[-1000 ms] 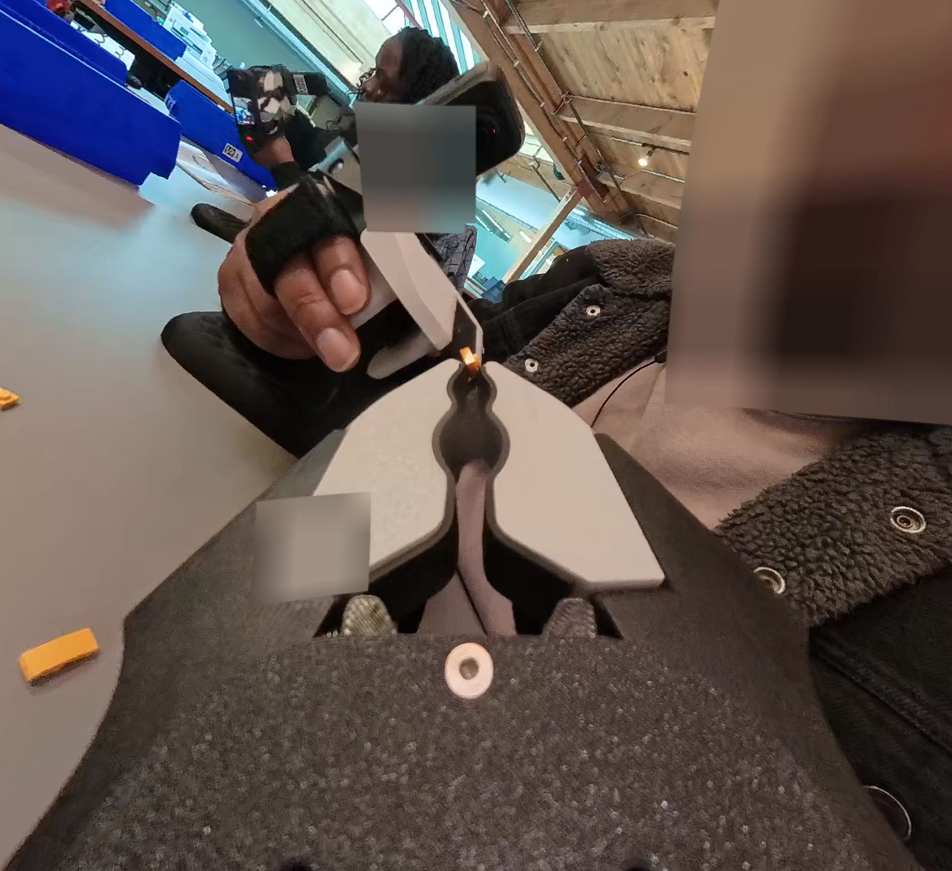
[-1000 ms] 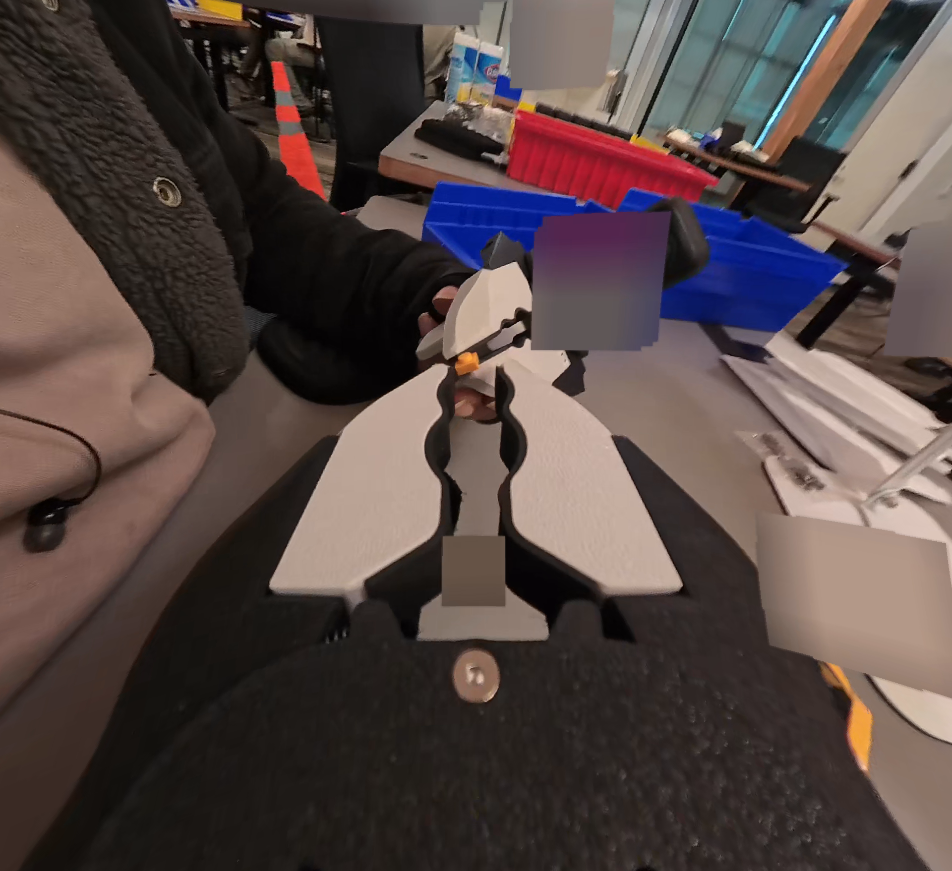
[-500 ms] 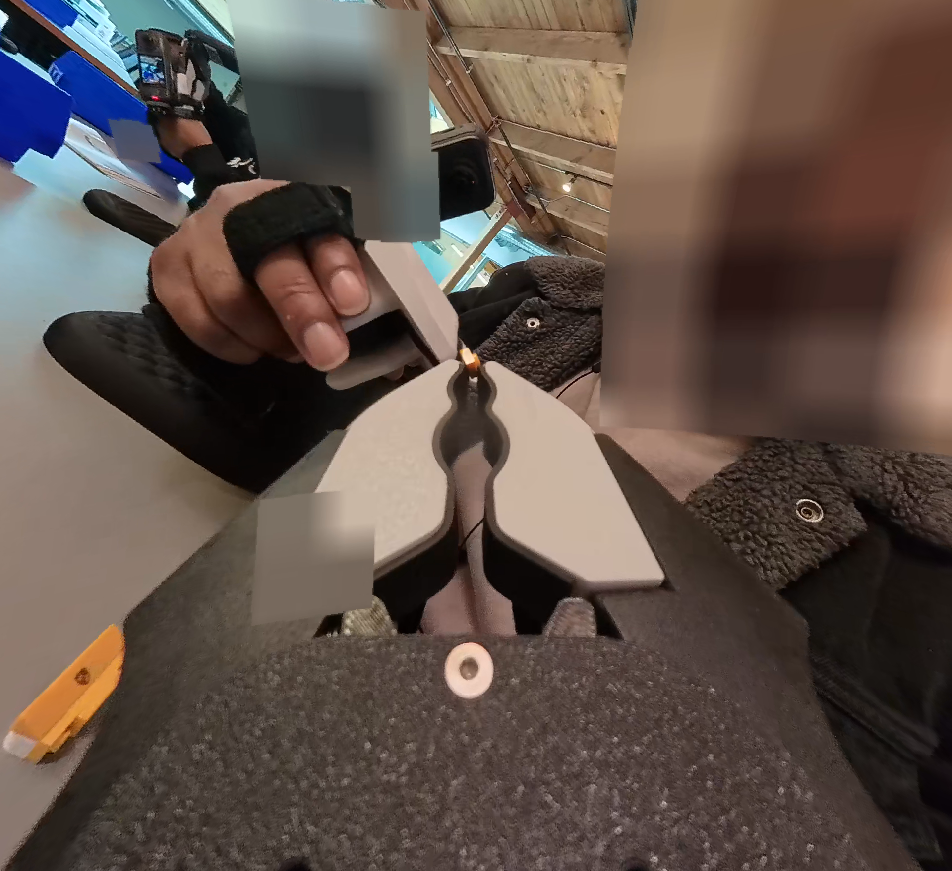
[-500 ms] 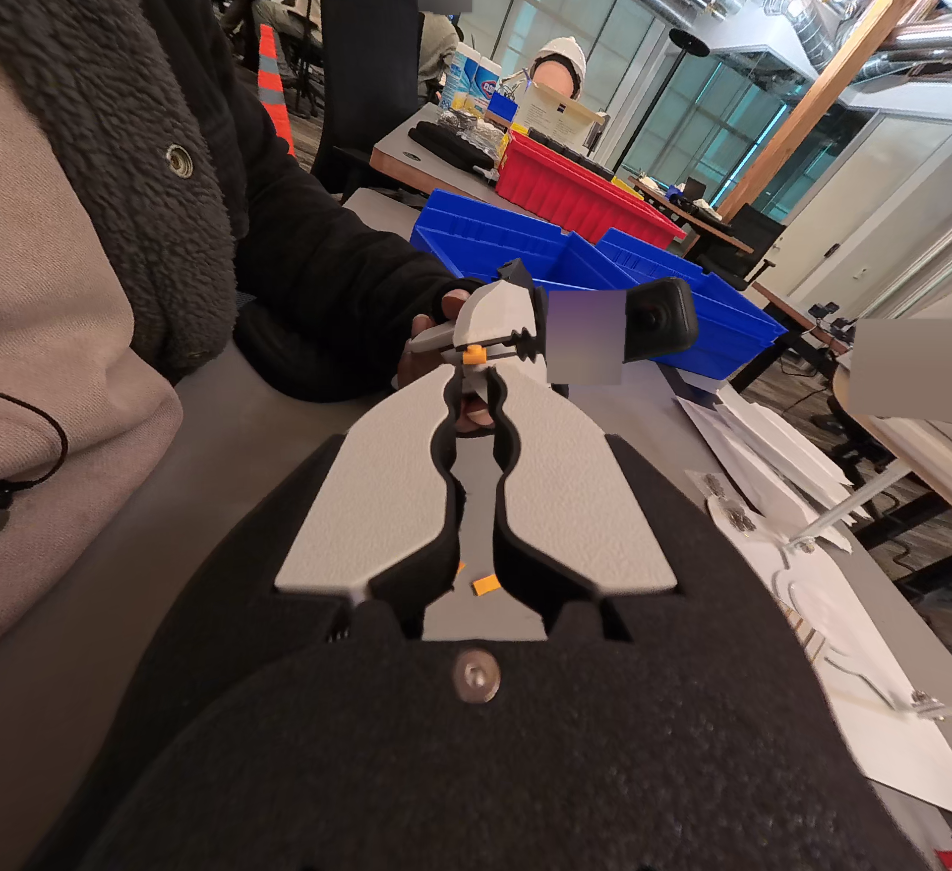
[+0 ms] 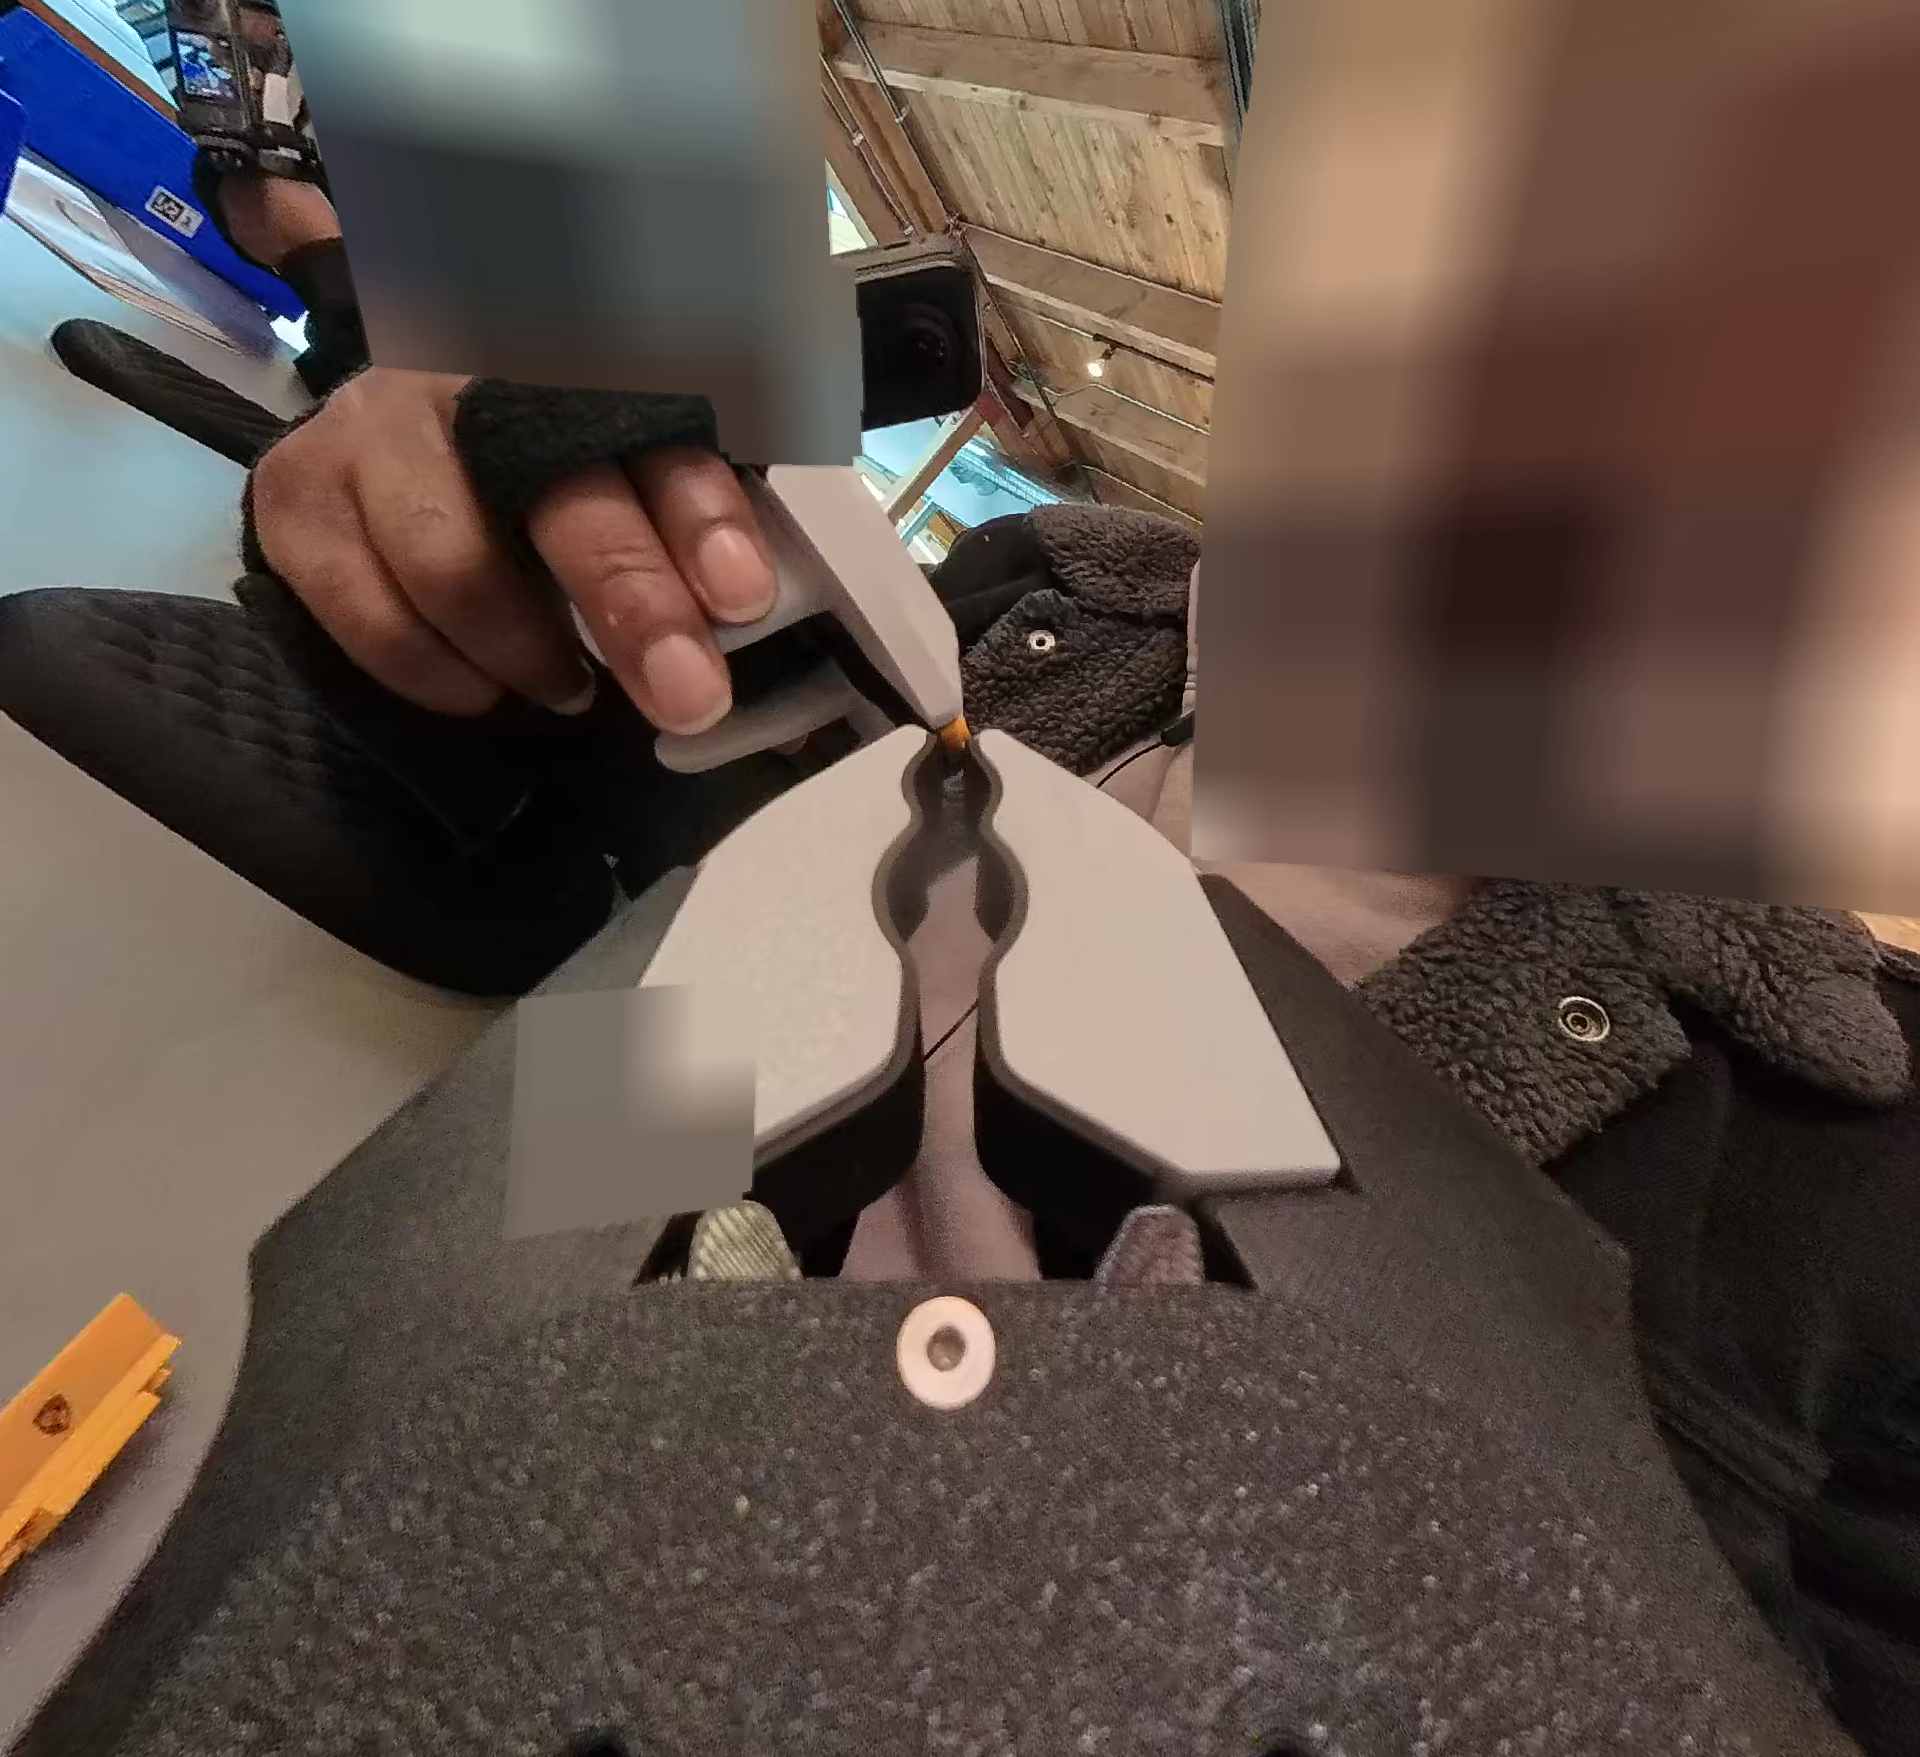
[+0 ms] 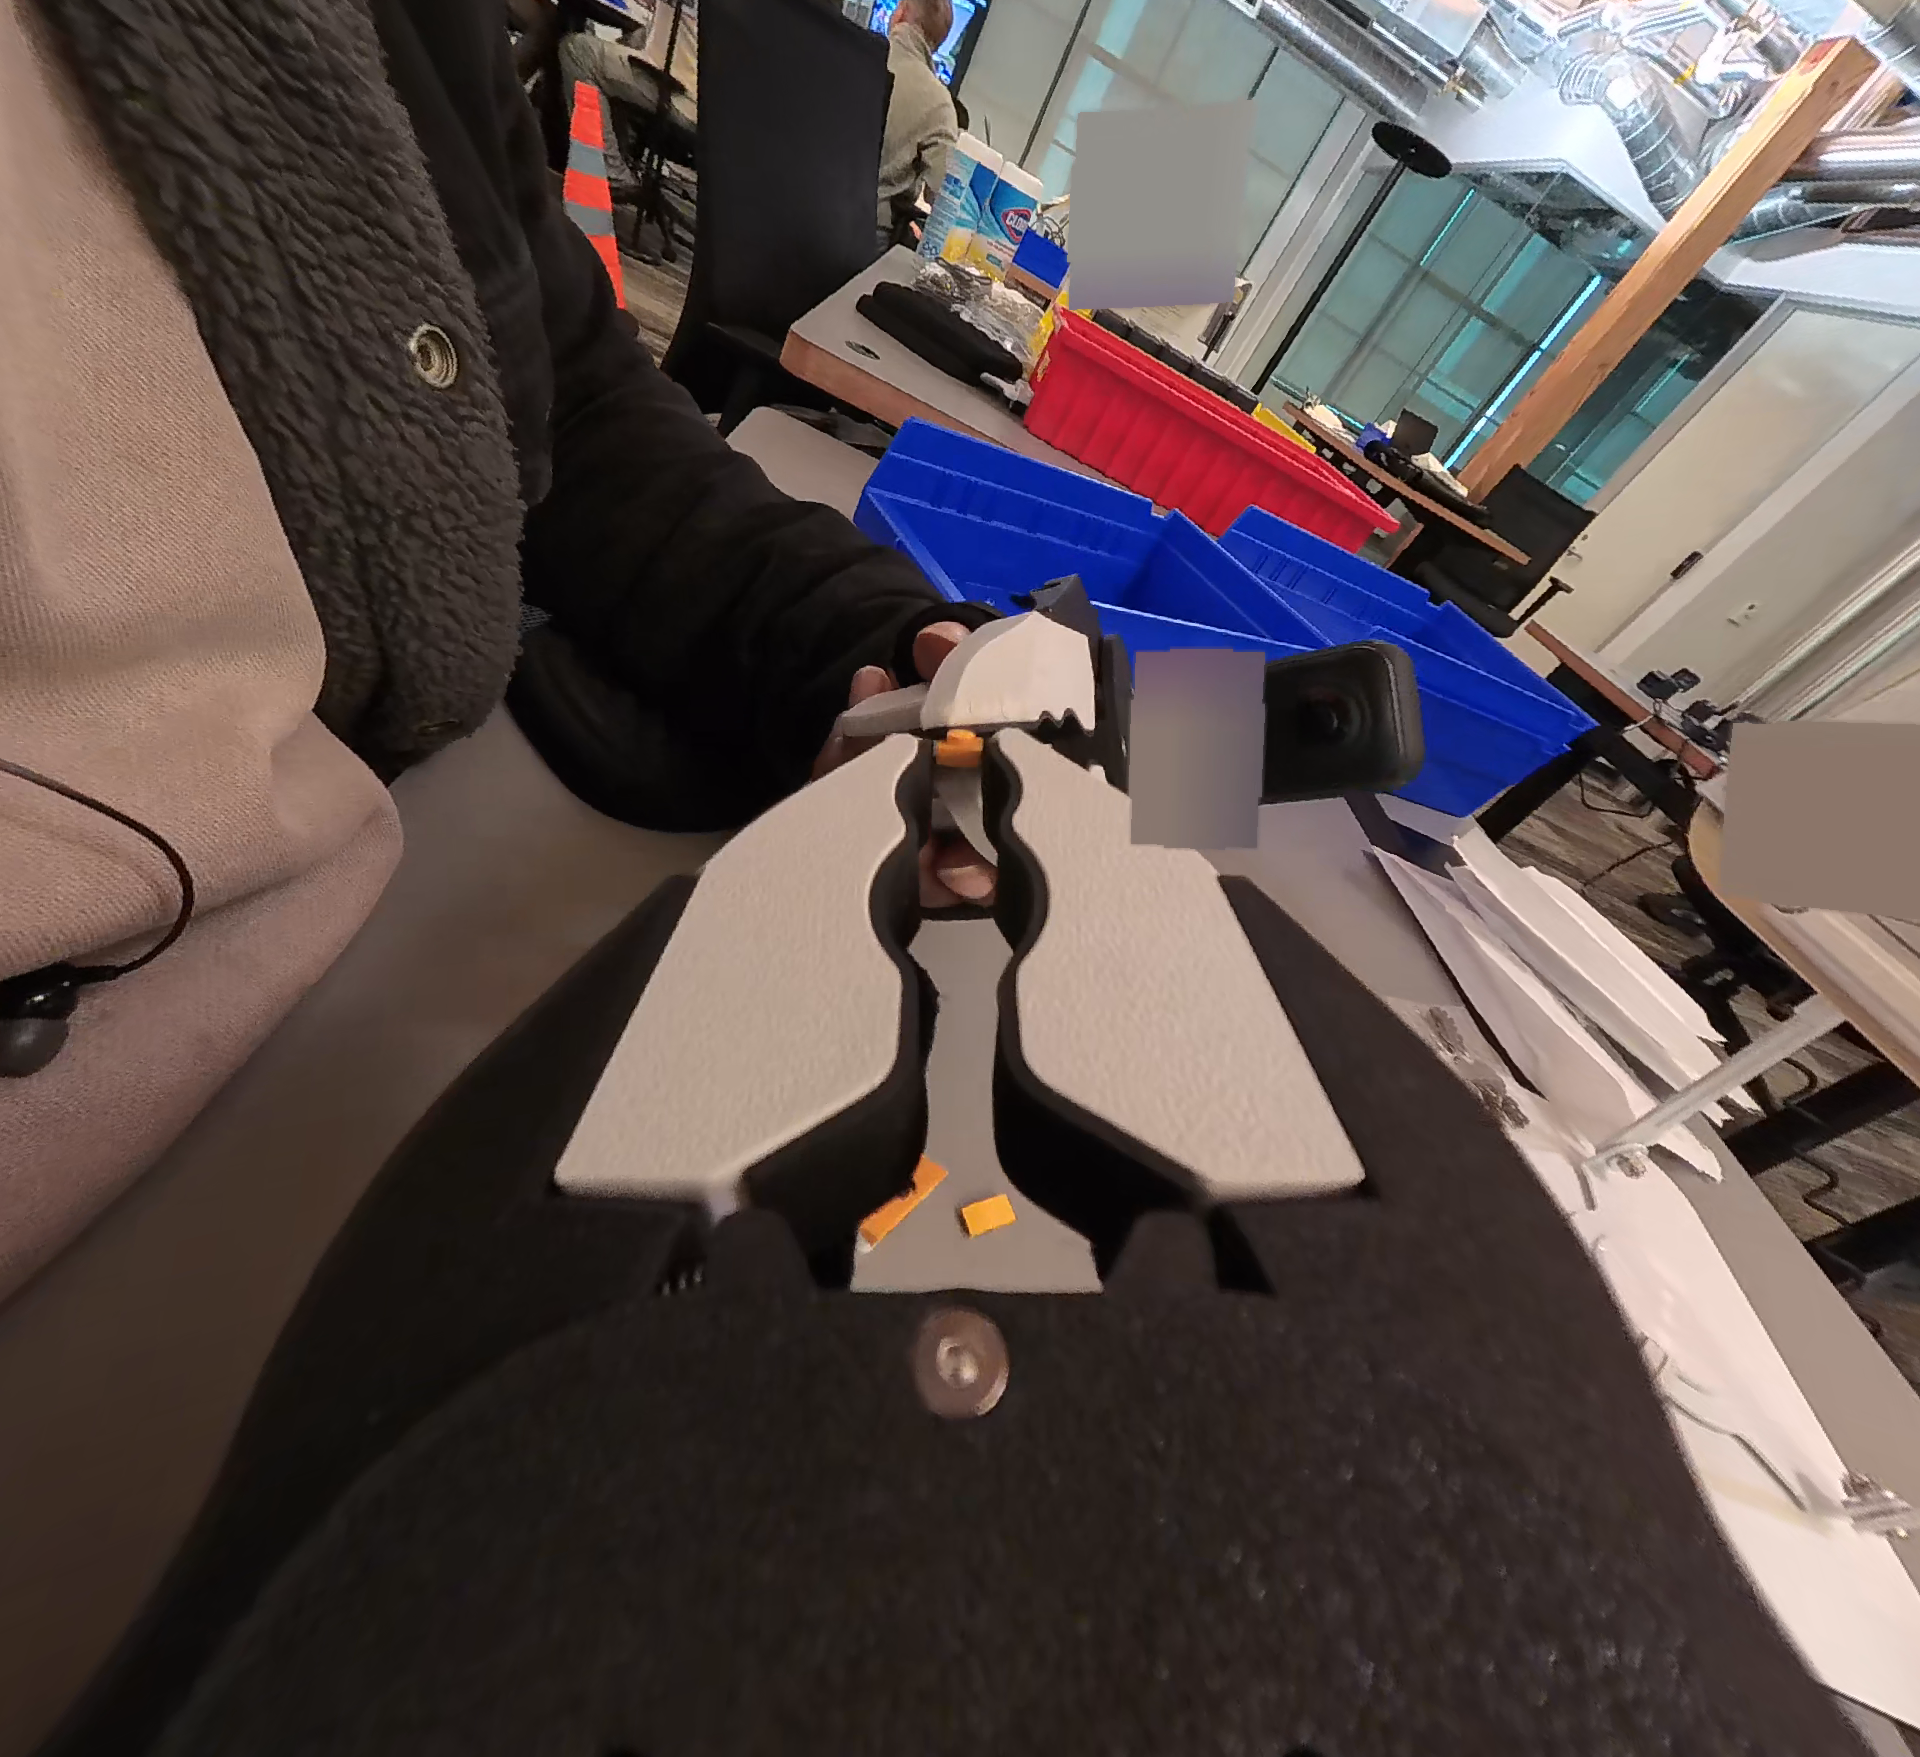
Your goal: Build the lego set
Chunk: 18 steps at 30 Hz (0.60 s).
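Both grippers are held above the grey table (image 5: 156, 1032), tip to tip. In the left wrist view my left gripper (image 5: 954, 743) is shut, with a small orange lego piece (image 5: 954, 731) pinched at its tips. The right gripper, held in a hand (image 5: 499, 585), comes in from the upper left and its tips meet the same piece. In the right wrist view my right gripper (image 6: 956, 757) is shut around the orange piece (image 6: 956, 747). The left gripper lies sideways just above it. How much of the piece each one holds is hidden.
A larger orange brick (image 5: 73, 1416) lies on the table at lower left. Two loose orange pieces (image 6: 904, 1198) show below my right gripper's fingers. Blue bins (image 6: 1039, 523) and a red bin (image 6: 1174, 429) stand behind. White paper sheets (image 6: 1558, 959) lie to the right. The tips of both grippers are at nearly the same place. The larger orange brick (image 5: 73, 1416) is about equally far from each gripper, around 15 centimeters.
Both grippers stayed tip to tip on the orange piece while tilting. The orange brick at the left view's lower left looms larger. Loose orange pieces came into sight under the right gripper.
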Each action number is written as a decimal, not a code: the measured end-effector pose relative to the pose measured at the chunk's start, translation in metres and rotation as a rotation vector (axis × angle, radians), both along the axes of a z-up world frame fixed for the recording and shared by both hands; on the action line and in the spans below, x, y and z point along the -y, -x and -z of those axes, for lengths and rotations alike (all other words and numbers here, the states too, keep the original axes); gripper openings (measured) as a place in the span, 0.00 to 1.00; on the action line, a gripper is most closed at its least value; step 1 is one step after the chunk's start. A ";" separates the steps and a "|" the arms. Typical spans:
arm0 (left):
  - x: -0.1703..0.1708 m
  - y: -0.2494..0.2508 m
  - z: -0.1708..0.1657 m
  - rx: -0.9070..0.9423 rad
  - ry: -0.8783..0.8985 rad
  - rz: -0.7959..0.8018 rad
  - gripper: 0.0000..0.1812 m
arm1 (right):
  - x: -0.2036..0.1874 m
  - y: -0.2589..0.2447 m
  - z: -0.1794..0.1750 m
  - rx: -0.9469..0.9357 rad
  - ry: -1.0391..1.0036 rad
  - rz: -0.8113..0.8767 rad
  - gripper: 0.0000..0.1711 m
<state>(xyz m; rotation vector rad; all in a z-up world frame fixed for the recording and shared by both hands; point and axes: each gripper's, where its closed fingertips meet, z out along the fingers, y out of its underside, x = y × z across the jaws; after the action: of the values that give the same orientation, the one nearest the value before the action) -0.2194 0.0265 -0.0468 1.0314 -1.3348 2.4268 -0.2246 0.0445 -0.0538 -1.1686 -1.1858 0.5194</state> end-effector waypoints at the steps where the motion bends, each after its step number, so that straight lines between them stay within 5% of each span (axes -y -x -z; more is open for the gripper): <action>1: 0.000 0.000 0.000 -0.002 -0.002 -0.001 0.02 | 0.000 0.000 0.000 0.002 0.003 -0.001 0.05; 7: -0.012 -0.011 0.015 -0.072 -0.099 -0.111 0.02 | -0.011 -0.011 0.014 0.074 0.088 0.055 0.05; 11: -0.024 -0.022 0.073 -0.268 -0.600 -0.289 0.06 | -0.024 -0.033 0.029 0.145 0.178 0.139 0.05; 18: -0.020 -0.012 0.151 -0.511 -1.259 -0.247 0.08 | -0.026 -0.059 0.064 0.251 0.320 0.178 0.05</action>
<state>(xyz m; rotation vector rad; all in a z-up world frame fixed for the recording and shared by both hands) -0.2077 0.0465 -0.1977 1.9240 -2.5842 1.0123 -0.1658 0.0706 -0.1179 -1.6355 -1.2236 0.4453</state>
